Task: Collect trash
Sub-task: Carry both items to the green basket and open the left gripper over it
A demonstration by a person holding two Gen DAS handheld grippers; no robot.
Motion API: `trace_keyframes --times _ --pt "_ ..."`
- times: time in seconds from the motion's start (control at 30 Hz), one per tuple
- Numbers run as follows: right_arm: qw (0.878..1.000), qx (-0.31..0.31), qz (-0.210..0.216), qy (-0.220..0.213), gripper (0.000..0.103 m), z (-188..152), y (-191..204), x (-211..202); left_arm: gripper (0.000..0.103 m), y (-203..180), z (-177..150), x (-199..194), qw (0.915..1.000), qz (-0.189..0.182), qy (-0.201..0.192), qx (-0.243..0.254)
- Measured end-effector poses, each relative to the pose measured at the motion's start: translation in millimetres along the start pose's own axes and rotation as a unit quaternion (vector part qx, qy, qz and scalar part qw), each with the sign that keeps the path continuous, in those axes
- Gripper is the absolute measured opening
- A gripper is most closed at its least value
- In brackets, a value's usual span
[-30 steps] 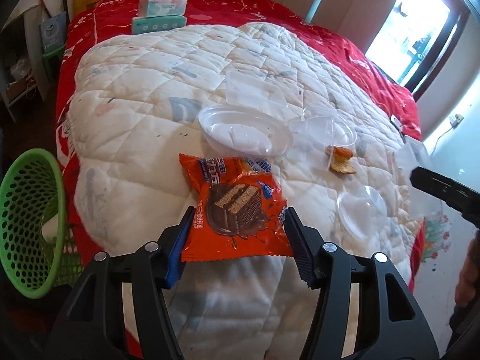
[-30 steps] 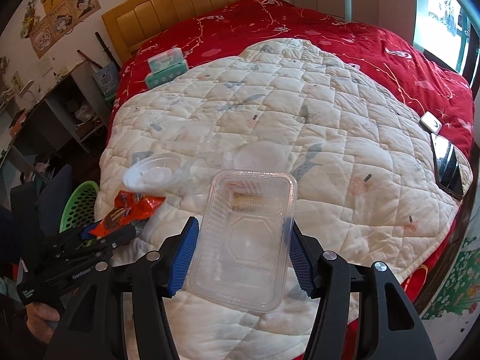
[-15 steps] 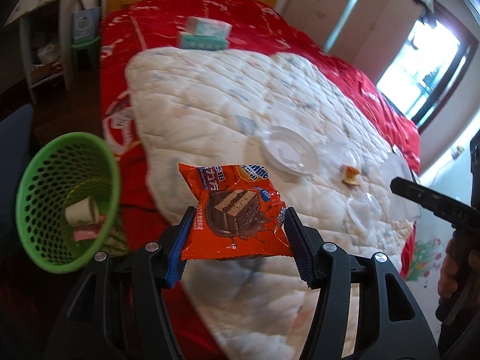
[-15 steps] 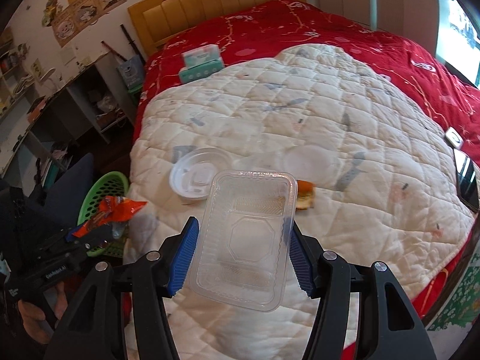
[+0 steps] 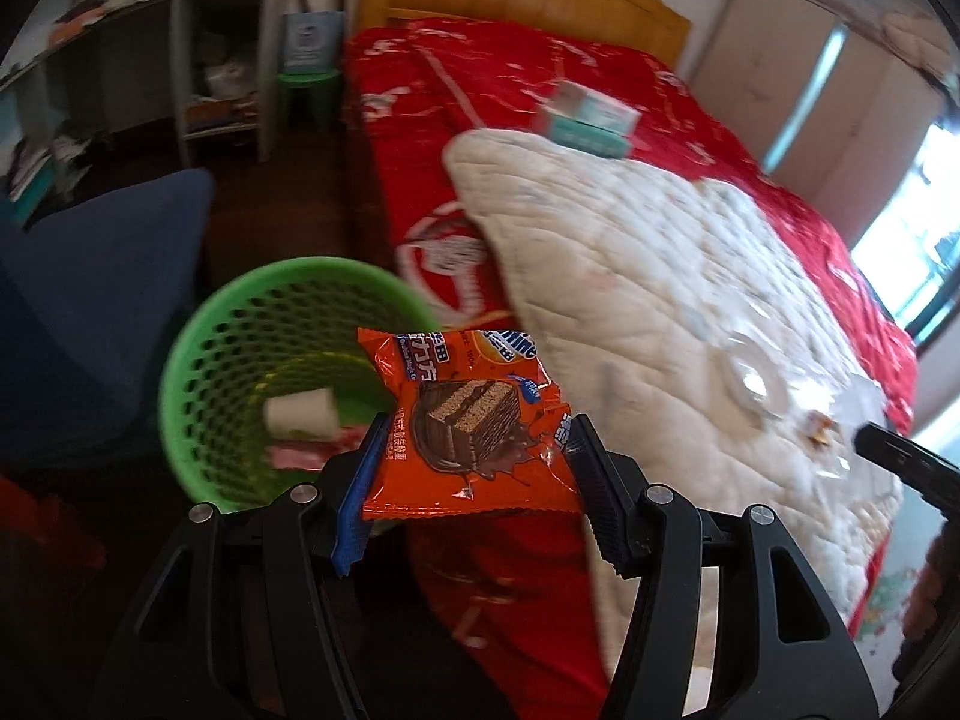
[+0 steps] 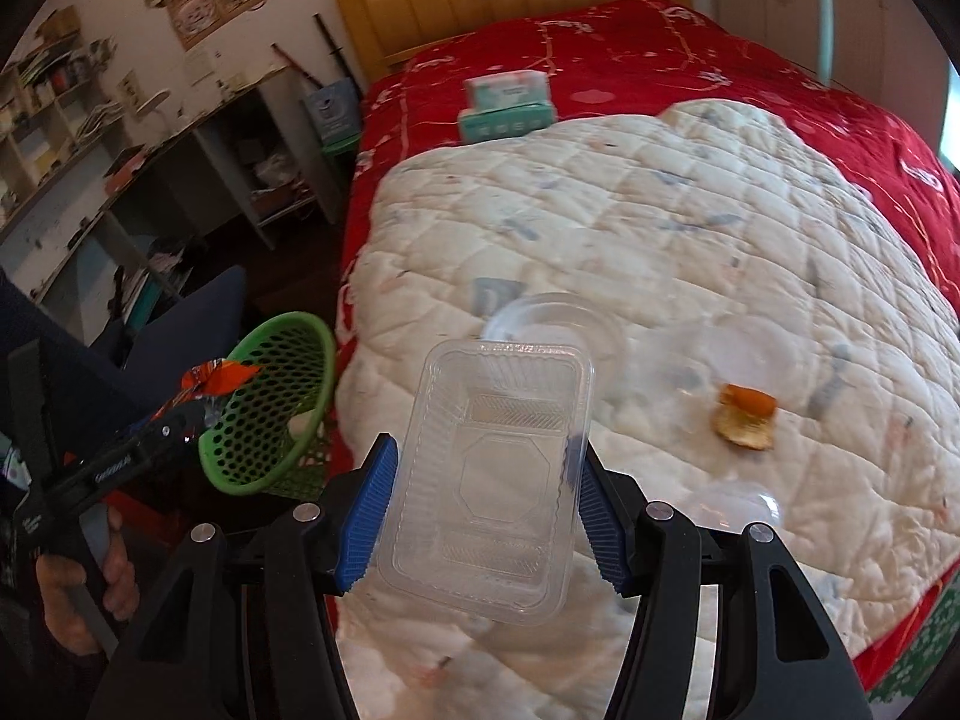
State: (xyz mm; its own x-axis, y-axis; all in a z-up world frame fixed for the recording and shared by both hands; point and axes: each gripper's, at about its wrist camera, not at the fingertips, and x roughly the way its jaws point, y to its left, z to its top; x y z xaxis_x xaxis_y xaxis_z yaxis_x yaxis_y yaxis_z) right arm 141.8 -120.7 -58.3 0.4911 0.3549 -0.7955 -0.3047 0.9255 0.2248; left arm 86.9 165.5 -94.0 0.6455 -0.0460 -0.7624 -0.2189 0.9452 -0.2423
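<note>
My left gripper (image 5: 474,462) is shut on an orange snack wrapper (image 5: 468,420) and holds it in the air beside the bed, just right of the green mesh trash basket (image 5: 240,336) on the floor. The basket holds a white cup and other scraps. My right gripper (image 6: 486,480) is shut on a clear plastic tray (image 6: 492,468) above the front of the white quilt (image 6: 660,228). From the right wrist view the left gripper (image 6: 180,414) with the wrapper sits at the basket's rim (image 6: 276,330). An orange peel (image 6: 747,417) and clear plastic lids (image 6: 558,318) lie on the quilt.
A red bedspread (image 5: 540,90) lies under the quilt, with tissue boxes (image 6: 507,105) near the wooden headboard. A blue chair (image 5: 90,276) stands left of the basket. Cluttered shelves (image 6: 90,150) line the left wall.
My left gripper has swung left with the wrapper, off the quilt and towards the green basket. My right gripper has drifted left too, still holding the tray over the quilt.
</note>
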Motion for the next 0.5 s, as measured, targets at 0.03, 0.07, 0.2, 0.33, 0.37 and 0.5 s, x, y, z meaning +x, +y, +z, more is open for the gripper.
trace_keyframes --times 0.03,0.07,0.2,0.33,0.37,0.5 --pt "1.0 -0.004 0.004 0.001 0.056 1 5 2 0.058 6 1 1 1.0 0.007 -0.001 -0.003" --pt "1.0 -0.008 0.006 0.002 0.056 2 10 5 0.058 11 2 2 0.9999 0.014 -0.001 -0.005" --pt "1.0 -0.021 0.017 0.007 0.056 6 27 13 0.058 35 7 11 0.999 0.041 0.003 -0.017" --pt "0.999 -0.034 0.024 0.012 0.056 10 42 21 0.058 51 9 22 0.9977 0.061 0.014 -0.028" --pt "0.999 -0.036 0.026 0.013 0.056 11 45 23 0.059 54 10 24 0.9973 0.065 0.015 -0.029" --pt "0.998 -0.046 0.031 0.019 0.056 15 57 31 0.06 70 12 32 0.9958 0.082 0.02 -0.035"
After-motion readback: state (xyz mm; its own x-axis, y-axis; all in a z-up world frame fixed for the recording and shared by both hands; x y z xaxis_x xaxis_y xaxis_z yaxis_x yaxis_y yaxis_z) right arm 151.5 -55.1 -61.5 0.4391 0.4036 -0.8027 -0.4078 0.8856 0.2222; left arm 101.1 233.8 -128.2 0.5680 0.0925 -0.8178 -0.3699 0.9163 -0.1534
